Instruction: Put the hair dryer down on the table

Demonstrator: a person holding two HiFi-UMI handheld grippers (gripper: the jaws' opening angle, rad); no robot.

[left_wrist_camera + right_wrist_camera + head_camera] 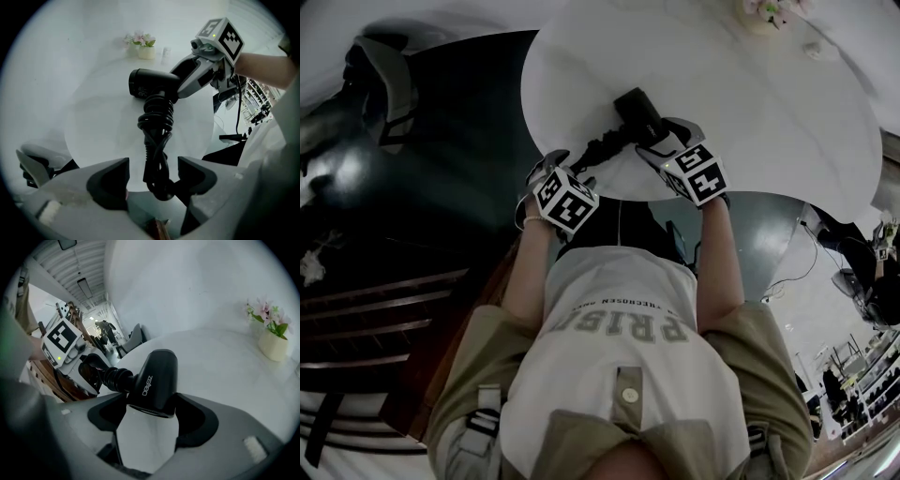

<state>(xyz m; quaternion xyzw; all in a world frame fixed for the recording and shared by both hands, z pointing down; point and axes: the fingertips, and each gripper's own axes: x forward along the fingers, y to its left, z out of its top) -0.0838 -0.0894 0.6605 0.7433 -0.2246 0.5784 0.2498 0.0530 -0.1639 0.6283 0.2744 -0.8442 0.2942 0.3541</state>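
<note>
over the near part of the table [750,112], the dryer [157,380] sits in the right gripper [154,412], whose jaws pinch its black barrel from both sides. we cannot tell if the dryer touches the white top or hangs just above it; the head view shows it only as low over the table, close to the edge.

the cord [157,140], wound in a thick bundle around the handle, runs back from the barrel toward us and passes between the jaws of the left gripper [152,182]. those jaws are spread wide and a gap shows between each pad and the bundle, so they do not press it.

we judge that the right side carries the weight alone, because the barrel is the heavy part and must come down gently. a small flower pot [146,50] stands at the far side, well apart from the dryer, so it does not disturb the laying down. what is left, we think, is to settle the barrel flat and then to open the right jaws.
</note>
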